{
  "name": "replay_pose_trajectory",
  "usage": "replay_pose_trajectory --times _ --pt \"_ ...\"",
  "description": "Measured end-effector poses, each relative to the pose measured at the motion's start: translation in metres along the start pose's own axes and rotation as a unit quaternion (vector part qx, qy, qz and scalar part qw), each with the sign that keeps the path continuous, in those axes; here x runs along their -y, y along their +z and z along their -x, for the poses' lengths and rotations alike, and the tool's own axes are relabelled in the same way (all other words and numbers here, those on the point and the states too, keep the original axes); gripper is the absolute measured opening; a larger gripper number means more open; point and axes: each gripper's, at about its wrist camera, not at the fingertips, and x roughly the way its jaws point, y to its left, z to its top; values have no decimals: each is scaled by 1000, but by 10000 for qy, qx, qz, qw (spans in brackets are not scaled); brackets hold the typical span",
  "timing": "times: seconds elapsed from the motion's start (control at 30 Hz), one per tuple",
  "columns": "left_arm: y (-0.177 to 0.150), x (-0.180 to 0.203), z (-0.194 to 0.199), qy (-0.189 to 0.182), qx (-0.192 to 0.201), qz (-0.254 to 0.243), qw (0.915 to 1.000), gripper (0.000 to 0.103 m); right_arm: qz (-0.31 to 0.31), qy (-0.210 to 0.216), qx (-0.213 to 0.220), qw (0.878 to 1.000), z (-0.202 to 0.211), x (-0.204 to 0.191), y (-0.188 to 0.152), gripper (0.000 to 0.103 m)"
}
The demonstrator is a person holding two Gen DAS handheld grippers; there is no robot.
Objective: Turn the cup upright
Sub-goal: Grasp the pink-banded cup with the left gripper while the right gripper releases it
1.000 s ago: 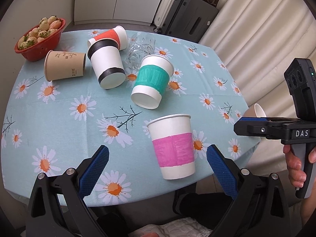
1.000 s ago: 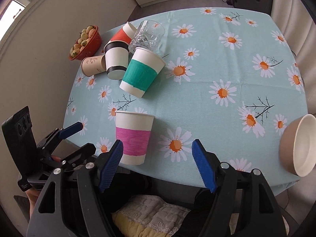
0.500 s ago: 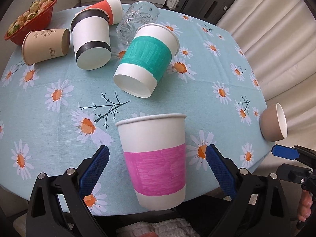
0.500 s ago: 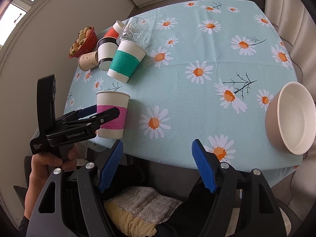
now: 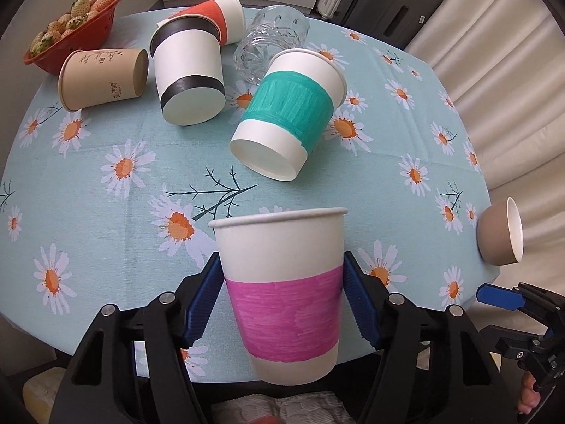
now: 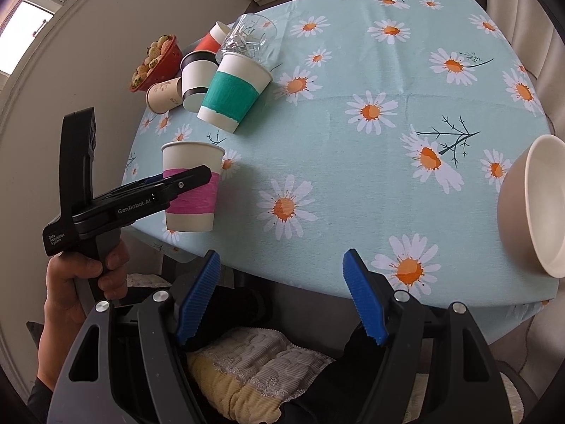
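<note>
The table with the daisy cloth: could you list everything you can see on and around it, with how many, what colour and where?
pink-banded cup: 1, white with pink band, upright at the near edge, between the left gripper's pads
teal-banded cup: 1, white and teal, lying tipped mid-table
black-banded cup: 1, white and black, tipped, far left
red-banded cup: 1, white and red, on its side behind it
tan cup: 1, beige, on its side by the basket
glass: 1, clear, tipped
basket: 1, red, holding pale strawberries, far left corner
bowl: 1, tan outside, cream inside, right edge
tablecloth: 1, light blue with daisies
left gripper: 1, black with blue pads
right gripper: 1, same colours, open, off the near edge
</note>
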Motion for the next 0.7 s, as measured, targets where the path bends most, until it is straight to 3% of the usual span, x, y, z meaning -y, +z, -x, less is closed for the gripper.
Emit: replay_pose_trajectory --times 0.17,0.43,0.6,0.7 --pt "-3 3 17 -19 247 -72 9997 65 -23 60 31 10000 0 -5 1 72" --pt "-24 3 58 -5 1223 -167 9924 65 77 76 160 9998 -1 -19 3 72" --pt "-44 3 71 -41 1960 -98 9805 65 60 182 202 9996 -1 -24 4 72" --pt "-57 9 67 120 2420 -97 9702 65 60 210 226 9995 2 -26 6 72"
